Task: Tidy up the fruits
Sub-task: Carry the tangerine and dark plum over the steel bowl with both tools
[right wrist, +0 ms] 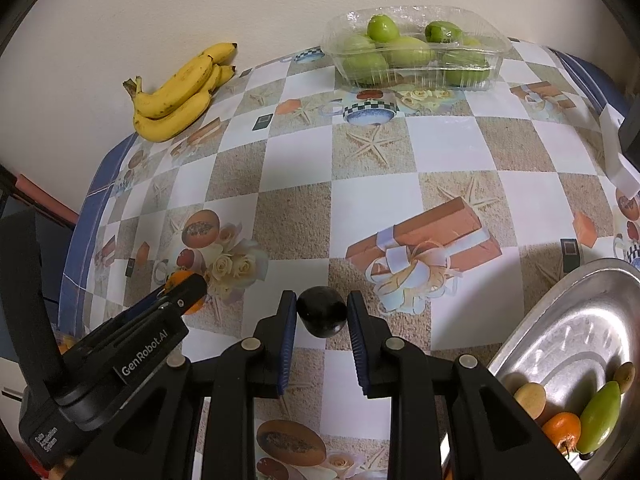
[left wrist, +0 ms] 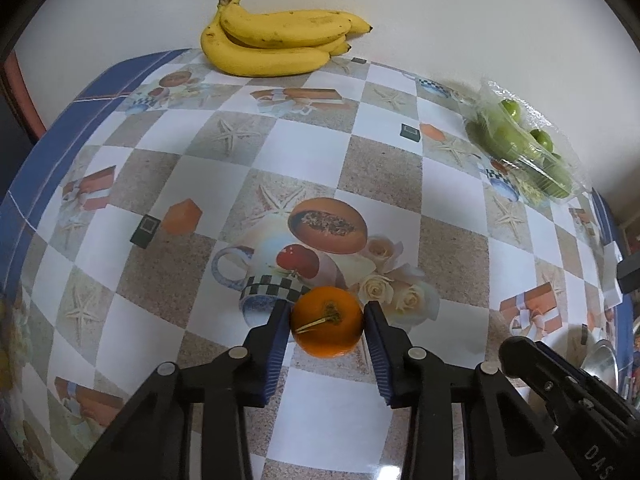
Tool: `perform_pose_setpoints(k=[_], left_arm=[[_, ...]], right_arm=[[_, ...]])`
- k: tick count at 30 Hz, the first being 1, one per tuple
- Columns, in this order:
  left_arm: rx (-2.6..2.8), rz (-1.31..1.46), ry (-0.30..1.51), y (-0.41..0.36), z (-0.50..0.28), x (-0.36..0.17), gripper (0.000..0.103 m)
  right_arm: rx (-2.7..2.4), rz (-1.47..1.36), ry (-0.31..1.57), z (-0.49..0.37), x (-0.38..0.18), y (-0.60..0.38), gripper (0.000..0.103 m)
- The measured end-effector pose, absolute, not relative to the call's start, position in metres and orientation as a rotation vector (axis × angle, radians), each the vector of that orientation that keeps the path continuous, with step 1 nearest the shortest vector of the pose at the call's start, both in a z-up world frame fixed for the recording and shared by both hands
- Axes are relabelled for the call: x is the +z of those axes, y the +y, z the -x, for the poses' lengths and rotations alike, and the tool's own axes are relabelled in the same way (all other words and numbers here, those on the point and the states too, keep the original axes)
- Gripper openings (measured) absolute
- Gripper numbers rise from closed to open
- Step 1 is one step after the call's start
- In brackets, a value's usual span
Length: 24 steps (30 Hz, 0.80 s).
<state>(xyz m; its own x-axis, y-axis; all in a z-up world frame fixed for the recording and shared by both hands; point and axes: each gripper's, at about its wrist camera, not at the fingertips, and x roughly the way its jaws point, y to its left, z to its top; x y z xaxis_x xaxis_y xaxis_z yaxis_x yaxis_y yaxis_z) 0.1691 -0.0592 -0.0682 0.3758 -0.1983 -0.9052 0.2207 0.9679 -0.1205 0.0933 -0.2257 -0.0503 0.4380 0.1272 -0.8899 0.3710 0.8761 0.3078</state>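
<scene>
our left tongs [left wrist: 326, 322] grip the orange [left wrist: 327, 321] on the desk [left wrist: 304, 140]; just right of the orange, our right tongs [right wrist: 322, 316] are closed on a dark fruit [right wrist: 322, 317].

desk cloth [right wrist: 372, 184]: glossy printed vinyl | tray [right wrist: 560, 320]: shiny scuffed metal | punnet [right wrist: 412, 20]: clear crinkly plastic | orange [left wrist: 326, 322]: dimpled peel | dark fruit [right wrist: 322, 312]: smooth, glossy | claw pads [left wrist: 276, 344]: ribbed blue

Both wrist views look steeply down, close over the patterned tablecloth [left wrist: 304, 152], sharing bananas [left wrist: 276, 40] and wall.
</scene>
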Motion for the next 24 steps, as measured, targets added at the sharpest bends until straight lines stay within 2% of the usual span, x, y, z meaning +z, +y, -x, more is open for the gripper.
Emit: perform_pose_setpoints(k=[10, 24], left_arm=[[-0.268, 0.004, 1.145, -0.056, -0.164, -0.051, 0.04], [-0.295, -0.017, 1.119, -0.055, -0.118, -0.016, 0.04]], right_arm=[[-0.164, -0.507, 1.118, -0.087, -0.043, -0.226, 0.027], [-0.181, -0.469, 1.084, -0.048, -0.007, -0.226, 0.027]])
